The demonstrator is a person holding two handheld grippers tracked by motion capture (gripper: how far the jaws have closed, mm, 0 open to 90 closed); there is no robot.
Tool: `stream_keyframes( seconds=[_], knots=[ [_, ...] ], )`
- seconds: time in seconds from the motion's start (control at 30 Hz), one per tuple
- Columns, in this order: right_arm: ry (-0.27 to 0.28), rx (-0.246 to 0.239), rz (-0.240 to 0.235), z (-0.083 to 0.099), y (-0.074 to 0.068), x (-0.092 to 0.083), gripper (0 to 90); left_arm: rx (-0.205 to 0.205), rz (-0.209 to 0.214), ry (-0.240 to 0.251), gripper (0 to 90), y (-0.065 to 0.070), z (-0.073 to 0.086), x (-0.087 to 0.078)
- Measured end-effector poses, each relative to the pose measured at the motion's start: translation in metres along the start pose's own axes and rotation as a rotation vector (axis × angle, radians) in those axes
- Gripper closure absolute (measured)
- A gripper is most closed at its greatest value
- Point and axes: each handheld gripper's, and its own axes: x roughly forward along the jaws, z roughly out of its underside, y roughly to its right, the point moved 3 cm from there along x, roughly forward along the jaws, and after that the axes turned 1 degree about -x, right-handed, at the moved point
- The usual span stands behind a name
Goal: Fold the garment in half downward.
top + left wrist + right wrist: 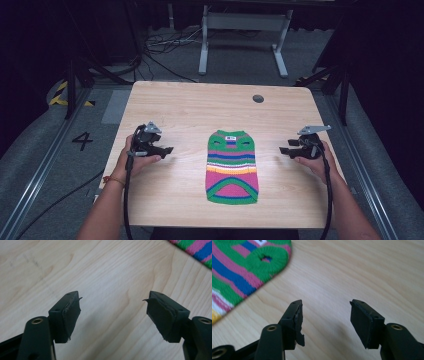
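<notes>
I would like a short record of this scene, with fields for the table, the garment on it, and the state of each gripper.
surface: light wooden table, with a small round hole near its far edge
garment: small striped knitted sweater, lying flat in the middle, neck toward the far edge
colours: green, pink, blue, yellow, white
left gripper: open, holding nothing, to the left of the sweater and apart from it
right gripper: open, holding nothing, to the right of the sweater and apart from it
fingers: black, the pad edges look worn
</notes>
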Motion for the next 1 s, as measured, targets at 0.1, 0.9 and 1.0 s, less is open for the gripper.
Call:
stream_keyframes(
  seconds=[0.1,0.9,1.0],
  knots=[
    [0.02,-0.011,-0.016,-0.015,-0.006,0.01,53.4,0.016,0.023,0.013,30.7,0.002,-0.019,0.015],
    [-0.029,-0.088,-0.045,-0.076,-0.045,0.092,58.9,0.071,0.086,-0.011,32.9,0.049,-0.103,0.11],
    [-0.026,-0.06,-0.058,-0.074,-0.044,0.099,59.4,0.059,0.101,-0.029,34.6,0.051,-0.105,0.119]
  ],
)
